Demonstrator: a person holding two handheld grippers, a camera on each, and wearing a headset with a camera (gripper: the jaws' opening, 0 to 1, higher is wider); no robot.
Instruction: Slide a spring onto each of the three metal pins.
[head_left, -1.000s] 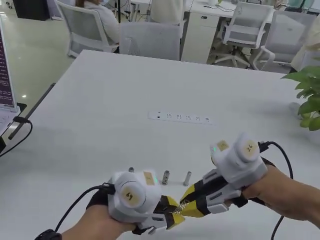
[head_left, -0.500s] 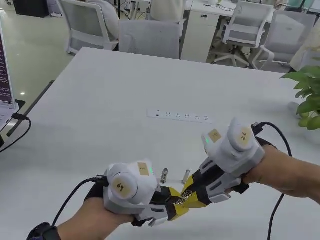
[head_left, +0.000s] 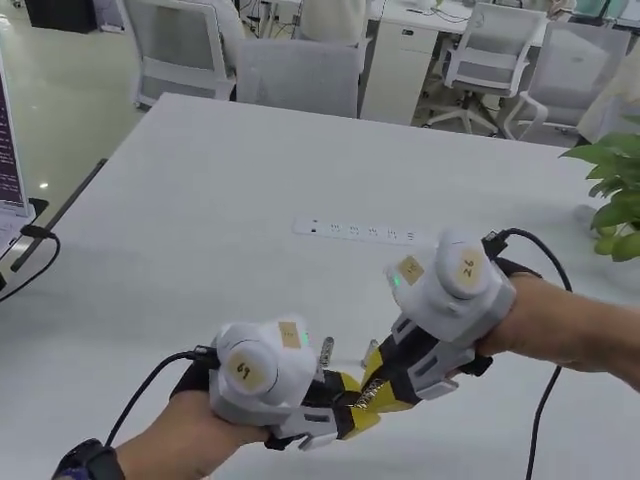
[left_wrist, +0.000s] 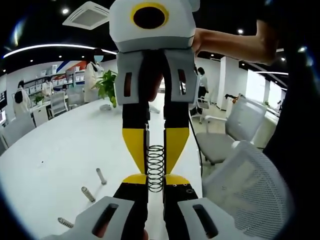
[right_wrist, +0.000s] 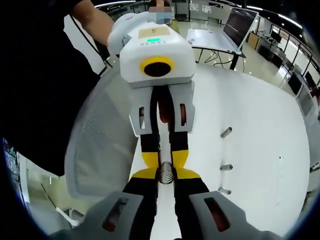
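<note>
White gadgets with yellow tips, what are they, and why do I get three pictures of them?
They are hand-held grippers, one in each of a person's hands. The wide picture comes from a headset camera; the round ones from a camera on each gripper, looking along its jaws. The left gripper and right gripper meet tip to tip, each shut on one end of a small spring. Three metal pins and a power strip are on the white table.
</note>
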